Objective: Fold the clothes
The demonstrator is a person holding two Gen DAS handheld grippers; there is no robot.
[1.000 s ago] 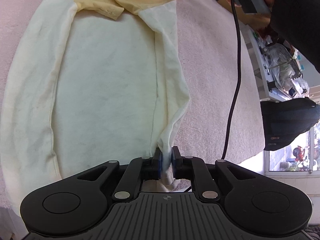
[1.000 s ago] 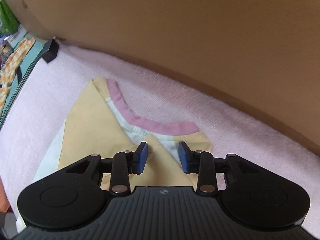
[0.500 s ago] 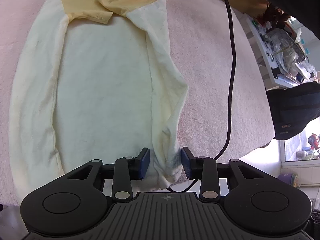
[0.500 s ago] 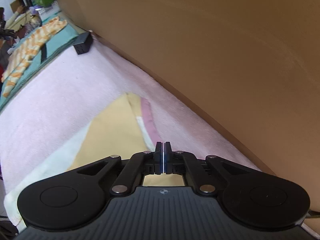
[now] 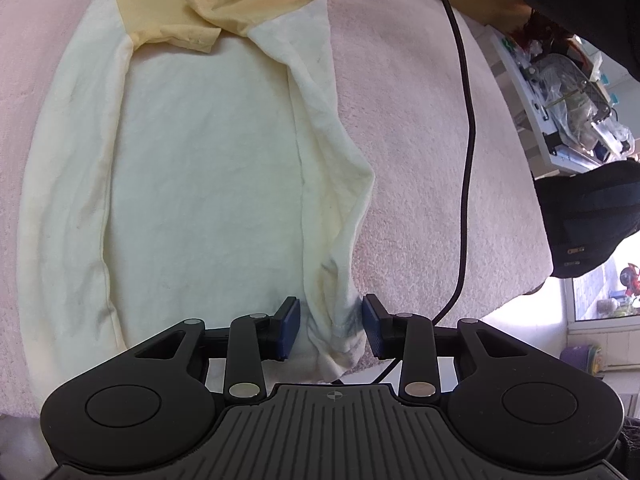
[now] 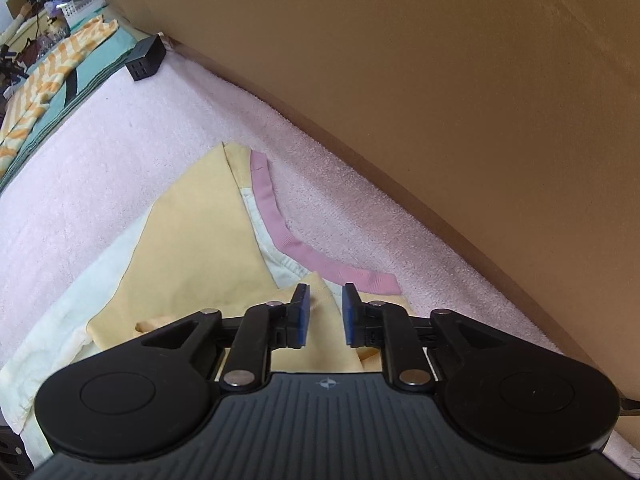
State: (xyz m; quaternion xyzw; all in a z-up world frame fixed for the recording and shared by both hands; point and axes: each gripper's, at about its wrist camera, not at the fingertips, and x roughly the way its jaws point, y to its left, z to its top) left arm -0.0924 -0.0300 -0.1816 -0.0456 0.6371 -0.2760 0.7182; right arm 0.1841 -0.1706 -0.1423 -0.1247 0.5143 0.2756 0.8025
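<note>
Two grippers hover over one cream T-shirt [image 5: 200, 184] on pink fleece [image 5: 420, 120]. The left gripper [image 5: 330, 330] stands released, the bunched hem corner loose between its jaws. The right gripper [image 6: 322, 314] is opening, yellow sleeve [image 6: 200, 240] fabric beneath, pink collar [image 6: 296, 248] just beyond.

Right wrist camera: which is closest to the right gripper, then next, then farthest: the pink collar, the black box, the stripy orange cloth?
From the right gripper:
1. Pink collar, just beyond the fingers.
2. Black box, far off, upper left, by the brown wall.
3. Stripy orange cloth, farthest, left edge.
</note>
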